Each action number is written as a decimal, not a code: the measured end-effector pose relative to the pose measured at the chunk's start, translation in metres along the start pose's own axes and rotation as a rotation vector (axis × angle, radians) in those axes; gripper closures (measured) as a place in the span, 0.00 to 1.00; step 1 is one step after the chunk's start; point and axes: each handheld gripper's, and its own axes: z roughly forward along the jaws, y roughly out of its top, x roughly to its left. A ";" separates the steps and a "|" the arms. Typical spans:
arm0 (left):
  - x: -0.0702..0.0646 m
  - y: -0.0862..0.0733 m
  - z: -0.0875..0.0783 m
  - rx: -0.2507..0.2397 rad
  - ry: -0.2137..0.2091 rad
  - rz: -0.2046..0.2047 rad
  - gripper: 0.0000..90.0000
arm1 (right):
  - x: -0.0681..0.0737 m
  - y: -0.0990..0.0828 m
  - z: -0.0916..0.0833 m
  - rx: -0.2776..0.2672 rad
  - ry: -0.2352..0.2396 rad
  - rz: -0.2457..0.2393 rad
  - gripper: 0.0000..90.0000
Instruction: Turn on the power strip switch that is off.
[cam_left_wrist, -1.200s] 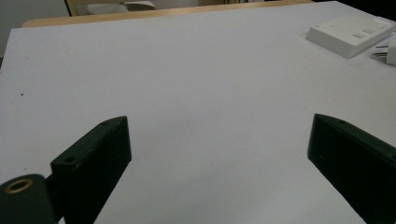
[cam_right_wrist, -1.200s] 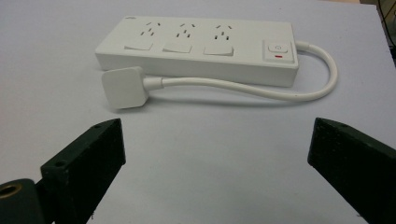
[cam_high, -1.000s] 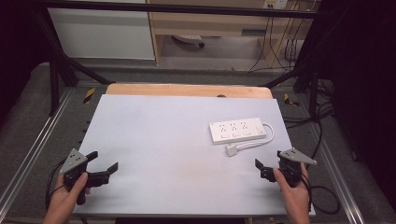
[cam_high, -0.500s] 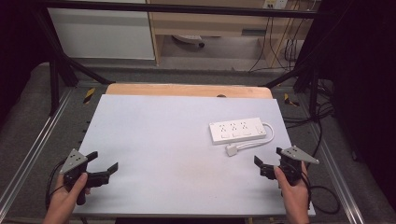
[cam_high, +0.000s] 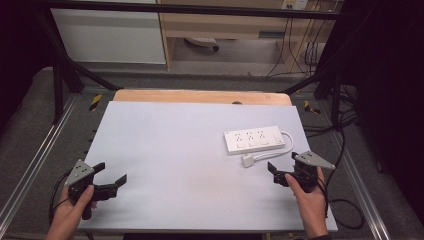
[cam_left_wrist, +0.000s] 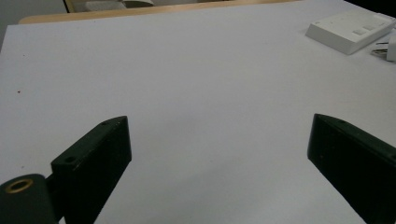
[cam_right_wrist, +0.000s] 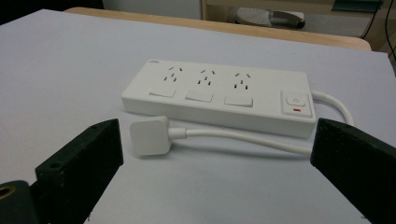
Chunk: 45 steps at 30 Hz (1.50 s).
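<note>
A white three-socket power strip (cam_high: 255, 140) lies flat on the right half of the white table (cam_high: 175, 145). Its white cable (cam_high: 290, 142) loops round to a plug (cam_high: 248, 160) lying just in front of it. My right gripper (cam_high: 282, 162) is open, held low just right of the plug. In the right gripper view its jaws (cam_right_wrist: 218, 128) stand wide, with the plug (cam_right_wrist: 148, 135) and the power strip (cam_right_wrist: 219, 95) just beyond them. My left gripper (cam_high: 112, 172) is open and empty near the front left corner. In the left gripper view (cam_left_wrist: 219, 123) the power strip (cam_left_wrist: 350, 30) lies far off.
A wooden strip (cam_high: 200, 96) runs along the table's far edge. Metal rails (cam_high: 47, 145) flank both sides. Black cables (cam_high: 345, 205) trail off the right edge, and shelving stands behind the table.
My right gripper has edged forward and a little left, toward the plug. The left gripper, strip and plug have stayed put.
</note>
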 end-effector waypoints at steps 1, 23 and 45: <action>0.000 0.000 0.000 0.001 -0.001 0.000 0.07 | 0.000 0.001 0.000 -0.003 -0.001 -0.002 0.03; 0.001 -0.001 0.002 0.014 0.002 -0.006 0.07 | -0.013 0.020 0.015 -0.058 -0.018 0.031 0.08; 0.002 -0.002 0.003 0.015 0.007 -0.019 0.07 | -0.022 0.041 0.032 -0.107 -0.046 0.004 0.32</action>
